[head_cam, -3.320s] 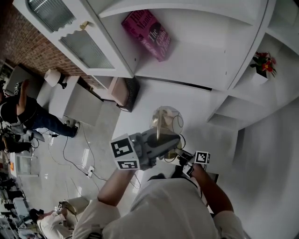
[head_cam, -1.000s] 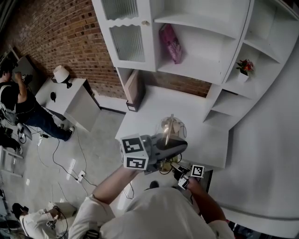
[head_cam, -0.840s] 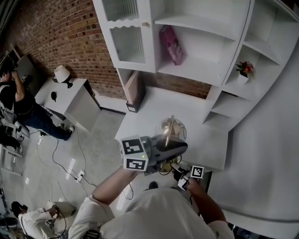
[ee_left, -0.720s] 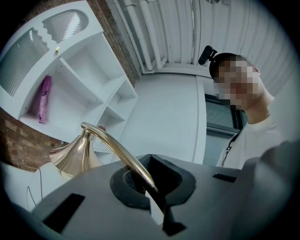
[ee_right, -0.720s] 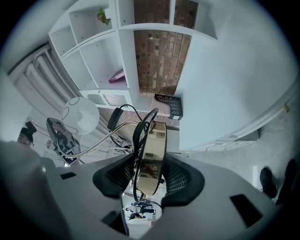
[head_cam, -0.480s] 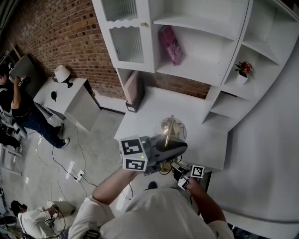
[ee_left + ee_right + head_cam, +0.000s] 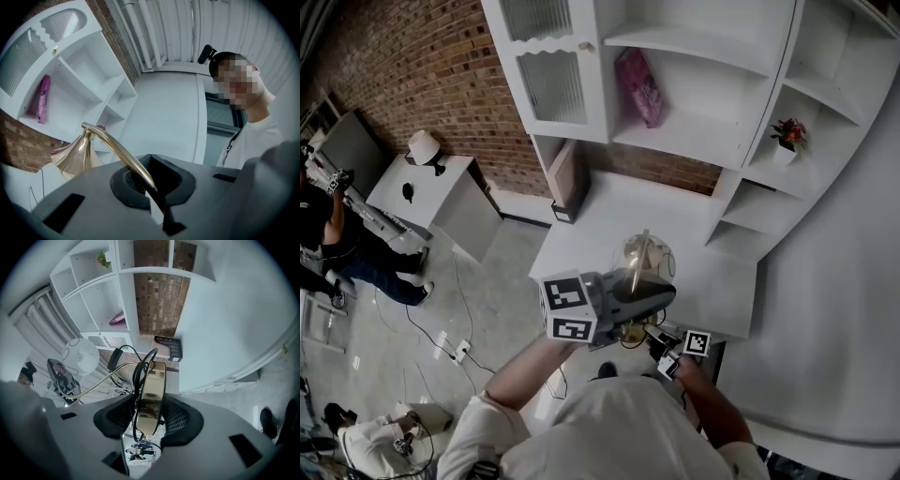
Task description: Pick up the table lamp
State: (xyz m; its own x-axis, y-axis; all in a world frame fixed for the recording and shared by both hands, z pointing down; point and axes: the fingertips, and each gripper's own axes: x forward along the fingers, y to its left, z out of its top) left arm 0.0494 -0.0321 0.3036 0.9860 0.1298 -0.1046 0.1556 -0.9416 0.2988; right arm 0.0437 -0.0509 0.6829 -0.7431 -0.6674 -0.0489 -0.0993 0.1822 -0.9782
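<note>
The table lamp (image 7: pixel 641 259) is brass, with a curved neck (image 7: pixel 117 150), a bell shade (image 7: pixel 75 157) and a flat round base (image 7: pixel 152 392) wound with black cord (image 7: pixel 137 376). It hangs above the near edge of the white desk (image 7: pixel 609 211). My left gripper (image 7: pixel 654 291) is shut on the neck, which runs out from between its pads (image 7: pixel 140 180). The right gripper (image 7: pixel 660 343) sits lower and closer to me. Its pads (image 7: pixel 176 420) press on both faces of the base, so it is shut on the lamp.
White shelving behind the desk holds a pink book (image 7: pixel 639 86) and a small flower pot (image 7: pixel 789 136). A brown box (image 7: pixel 570 178) leans at the desk's far left corner. A low cabinet (image 7: pixel 441 202), floor cables and a person (image 7: pixel 337 234) are at the left.
Over the last second both grippers and the lamp stay put. Since the earliest frame the head view has tilted and now shows the brick wall. The person at left has shifted.
</note>
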